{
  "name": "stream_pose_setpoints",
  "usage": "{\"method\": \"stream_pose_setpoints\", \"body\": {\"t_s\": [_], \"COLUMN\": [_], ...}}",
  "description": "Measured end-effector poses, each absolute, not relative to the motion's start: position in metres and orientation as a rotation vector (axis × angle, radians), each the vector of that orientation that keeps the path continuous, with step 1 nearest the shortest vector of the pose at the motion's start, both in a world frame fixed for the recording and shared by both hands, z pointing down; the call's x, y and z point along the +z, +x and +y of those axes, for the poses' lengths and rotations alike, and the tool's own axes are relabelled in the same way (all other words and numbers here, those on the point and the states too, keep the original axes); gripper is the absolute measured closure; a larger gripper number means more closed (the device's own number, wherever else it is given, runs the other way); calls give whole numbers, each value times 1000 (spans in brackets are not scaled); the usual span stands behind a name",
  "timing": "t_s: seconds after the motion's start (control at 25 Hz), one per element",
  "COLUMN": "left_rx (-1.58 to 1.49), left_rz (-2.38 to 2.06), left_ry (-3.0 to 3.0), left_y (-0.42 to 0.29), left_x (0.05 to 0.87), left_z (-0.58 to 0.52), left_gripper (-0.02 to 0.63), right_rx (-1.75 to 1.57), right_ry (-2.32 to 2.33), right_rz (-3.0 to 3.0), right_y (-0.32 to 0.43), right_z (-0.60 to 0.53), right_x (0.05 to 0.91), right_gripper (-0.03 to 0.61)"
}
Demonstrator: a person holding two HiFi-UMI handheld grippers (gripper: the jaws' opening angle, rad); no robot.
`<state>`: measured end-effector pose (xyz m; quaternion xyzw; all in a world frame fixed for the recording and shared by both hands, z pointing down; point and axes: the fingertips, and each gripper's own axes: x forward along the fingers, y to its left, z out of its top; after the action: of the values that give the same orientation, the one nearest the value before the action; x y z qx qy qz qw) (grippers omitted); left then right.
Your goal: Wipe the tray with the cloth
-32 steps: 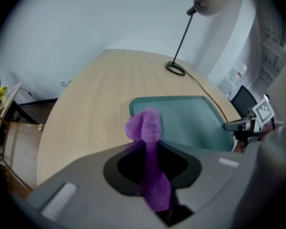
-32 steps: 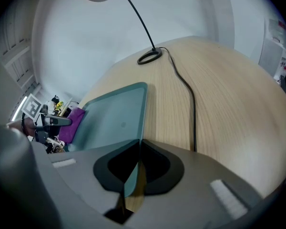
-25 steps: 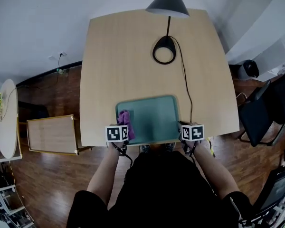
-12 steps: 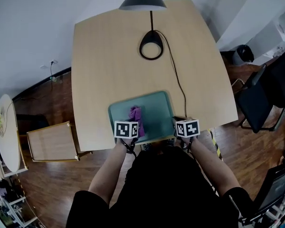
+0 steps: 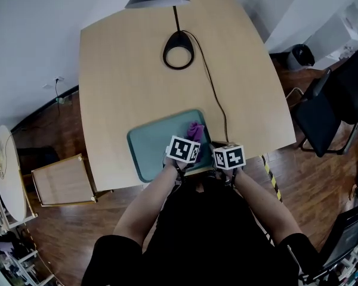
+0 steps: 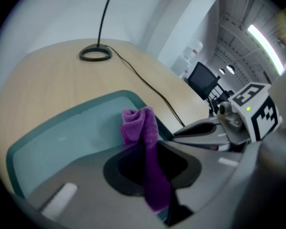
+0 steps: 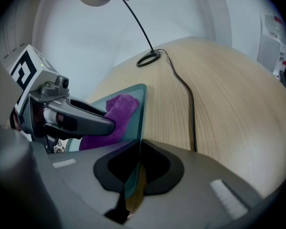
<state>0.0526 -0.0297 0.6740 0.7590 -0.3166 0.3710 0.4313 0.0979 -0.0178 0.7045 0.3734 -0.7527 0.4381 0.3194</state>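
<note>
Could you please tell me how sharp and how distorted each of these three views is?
Head view: strong fisheye, the table edges bow, yet detail is sharp. Left gripper view: dark round vignette, soft throughout, the cloth smeared. Right gripper view: same vignette, the tray rim crisp, the grey foreground out of focus.

Black short-sleeved top [image 5: 203, 231], dark legwear, probably shorts. Left gripper [image 5: 191, 140] and right gripper [image 5: 218, 151]: grey moulded bodies, white cubes [image 5: 184, 149] with black square markers, thin black cables [image 5: 178, 171] near the wrists.
</note>
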Motion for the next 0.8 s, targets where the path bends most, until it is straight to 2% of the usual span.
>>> {"method": "stream_pose_setpoints", "body": {"t_s": [0.28, 0.4, 0.6, 0.8], "left_rx": [967, 784, 550, 396], "left_rz": [-739, -705, -816, -981], "left_ry": [1979, 1939, 1889, 1833], "left_y": [84, 84, 43, -41], "left_x": [679, 674, 656, 634], "left_z": [-28, -25, -26, -8], "left_gripper": [514, 514, 514, 517], "right_rx": [1150, 1140, 1100, 1086], "right_ry": [967, 956, 930, 921], "right_rz": [-1981, -1986, -1961, -1958], "right_y": [100, 100, 104, 105], "right_z": [-14, -15, -12, -14], "right_x": [709, 710, 716, 715], "right_gripper": [558, 558, 554, 554]}}
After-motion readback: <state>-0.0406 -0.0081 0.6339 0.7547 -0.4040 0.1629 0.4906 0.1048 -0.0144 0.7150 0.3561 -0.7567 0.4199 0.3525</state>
